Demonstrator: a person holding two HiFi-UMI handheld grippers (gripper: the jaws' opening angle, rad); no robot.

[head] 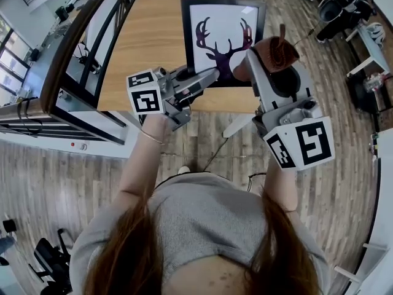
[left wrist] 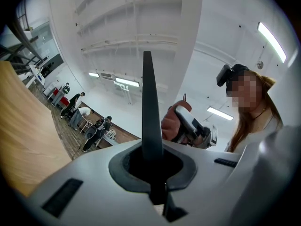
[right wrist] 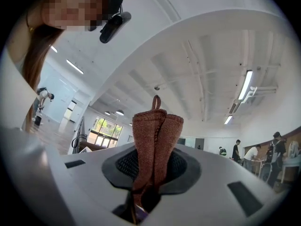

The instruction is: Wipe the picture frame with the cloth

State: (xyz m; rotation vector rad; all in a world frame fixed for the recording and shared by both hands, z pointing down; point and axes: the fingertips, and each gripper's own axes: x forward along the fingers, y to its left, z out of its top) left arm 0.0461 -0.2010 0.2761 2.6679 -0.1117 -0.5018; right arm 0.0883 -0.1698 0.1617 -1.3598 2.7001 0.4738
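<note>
We see the picture frame, black-edged with a dark antlered stag's head on white, lying flat on the right part of the wooden table, its near edge close to the table's near edge. Both grippers are held over that near edge.

The left gripper has its jaws pressed together with nothing between them. In its own view they stand as one dark blade against the ceiling. From the head view its tips lie across the frame's near left corner (we cannot tell whether they touch it).

The right gripper is pinching the cloth, a rust-brown knitted one bunched into upright folds with a small loop at the top. In the head view the cloth sits over the frame's near right side. The left gripper's view also catches it, just to the right of the closed jaws.

A wood-plank floor surrounds the table.
</note>
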